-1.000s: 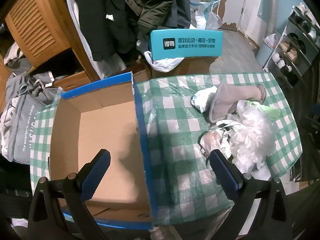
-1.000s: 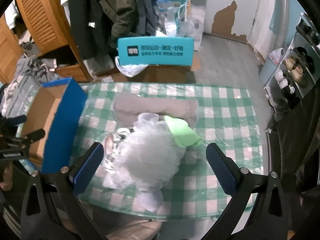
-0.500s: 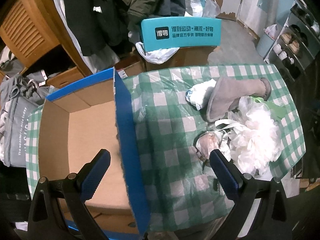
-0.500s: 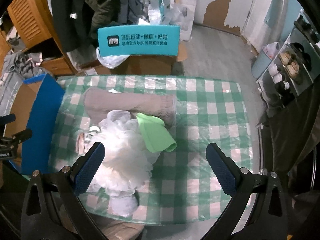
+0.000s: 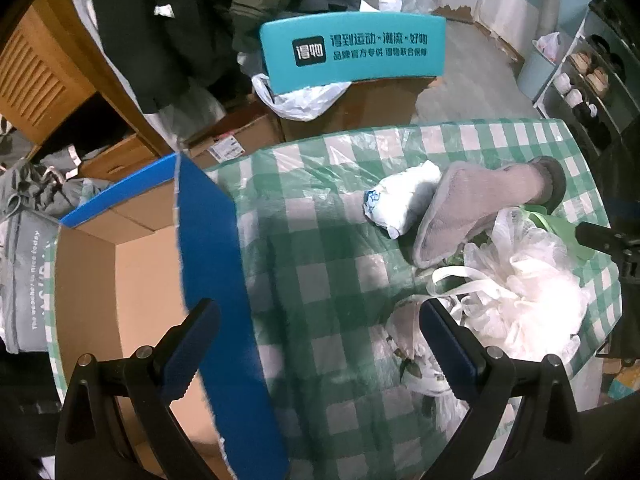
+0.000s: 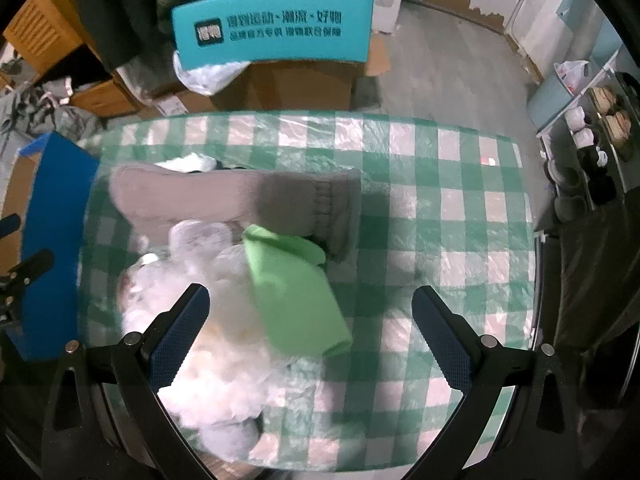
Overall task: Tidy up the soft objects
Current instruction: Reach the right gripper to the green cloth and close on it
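Green-and-white checked cloth under clear plastic covers the tabletop (image 6: 460, 184), where the soft things lie heaped toward its left half. A grey fleece boot (image 6: 240, 200) lies on its side, a bright green cloth (image 6: 292, 300) rests against it and partly over a white mesh pouf (image 6: 216, 360), and a crumpled white bundle (image 5: 404, 196) touches the boot's far side. At the tabletop's left end stands an open cardboard box (image 5: 140, 264) with blue outer walls, nothing visible inside. The left tongs (image 5: 316, 344) hang spread wide above the box's near wall, holding nothing. The right tongs (image 6: 308, 332) hover spread wide over the pouf and the green cloth, also holding nothing. A teal chair back (image 6: 272, 32) stands beyond the tabletop.
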A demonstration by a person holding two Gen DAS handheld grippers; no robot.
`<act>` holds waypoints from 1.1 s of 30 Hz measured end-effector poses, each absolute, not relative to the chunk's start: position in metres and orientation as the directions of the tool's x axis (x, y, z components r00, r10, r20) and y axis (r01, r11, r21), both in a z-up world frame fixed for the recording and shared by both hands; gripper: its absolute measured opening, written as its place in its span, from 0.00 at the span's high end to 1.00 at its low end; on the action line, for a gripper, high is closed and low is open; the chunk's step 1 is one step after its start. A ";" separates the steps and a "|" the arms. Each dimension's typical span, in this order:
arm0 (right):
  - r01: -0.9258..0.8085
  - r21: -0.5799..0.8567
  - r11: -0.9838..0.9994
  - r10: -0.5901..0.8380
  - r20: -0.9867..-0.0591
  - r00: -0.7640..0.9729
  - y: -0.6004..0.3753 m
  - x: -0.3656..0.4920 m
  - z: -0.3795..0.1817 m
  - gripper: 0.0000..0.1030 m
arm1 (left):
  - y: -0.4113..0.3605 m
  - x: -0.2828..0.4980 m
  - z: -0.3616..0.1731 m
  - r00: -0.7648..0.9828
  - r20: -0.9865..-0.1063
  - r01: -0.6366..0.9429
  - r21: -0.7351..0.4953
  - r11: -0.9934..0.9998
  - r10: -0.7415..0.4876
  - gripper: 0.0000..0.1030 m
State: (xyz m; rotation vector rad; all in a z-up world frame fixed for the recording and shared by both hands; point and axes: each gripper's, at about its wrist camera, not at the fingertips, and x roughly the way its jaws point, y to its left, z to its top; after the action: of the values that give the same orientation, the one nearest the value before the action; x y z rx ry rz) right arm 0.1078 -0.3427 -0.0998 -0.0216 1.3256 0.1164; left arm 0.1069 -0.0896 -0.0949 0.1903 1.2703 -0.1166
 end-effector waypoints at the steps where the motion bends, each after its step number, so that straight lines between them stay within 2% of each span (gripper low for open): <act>1: -0.100 0.053 0.994 0.074 -0.971 0.226 -0.344 0.111 -0.106 0.02 | -0.091 0.109 -0.098 0.286 -0.958 0.194 0.077 0.978 0.019 0.03; 11: -0.078 0.080 0.994 0.092 -0.984 0.153 -0.354 0.126 -0.138 0.02 | -0.103 0.123 -0.128 0.224 -0.974 0.218 0.060 0.974 0.010 0.03; 13: -0.069 0.093 0.993 0.102 -0.985 0.139 -0.356 0.127 -0.144 0.05 | -0.106 0.124 -0.134 0.209 -0.978 0.222 0.054 0.974 0.007 0.03; 19: -0.067 0.132 0.989 0.139 -0.985 0.099 -0.358 0.129 -0.155 0.28 | -0.112 0.122 -0.144 0.180 -0.984 0.245 0.043 0.968 -0.002 0.03; 21: -0.074 0.134 0.988 0.141 -0.985 0.098 -0.356 0.129 -0.155 0.45 | -0.113 0.121 -0.145 0.178 -0.984 0.250 0.046 0.967 0.001 0.03; 22: -0.079 0.137 0.987 0.145 -0.985 0.097 -0.356 0.128 -0.155 0.50 | -0.114 0.119 -0.146 0.177 -0.984 0.252 0.047 0.967 0.001 0.03; 24: -0.085 0.138 0.987 0.146 -0.985 0.093 -0.354 0.128 -0.154 0.67 | -0.115 0.117 -0.147 0.175 -0.985 0.258 0.051 0.965 0.005 0.03; 28: -0.094 0.142 0.985 0.151 -0.984 0.097 -0.354 0.122 -0.153 0.85 | -0.117 0.112 -0.148 0.175 -0.985 0.265 0.057 0.962 0.010 0.03; 33: -0.081 0.132 0.988 0.141 -0.983 0.122 -0.357 0.114 -0.148 0.88 | -0.118 0.102 -0.145 0.171 -0.985 0.264 0.054 0.963 0.008 0.03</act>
State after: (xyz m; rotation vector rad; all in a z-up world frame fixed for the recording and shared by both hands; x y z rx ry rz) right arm 0.1138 -0.3568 -0.1483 0.0499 1.4400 0.1619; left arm 0.1019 -0.1183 -0.1449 0.2324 1.3912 -0.1838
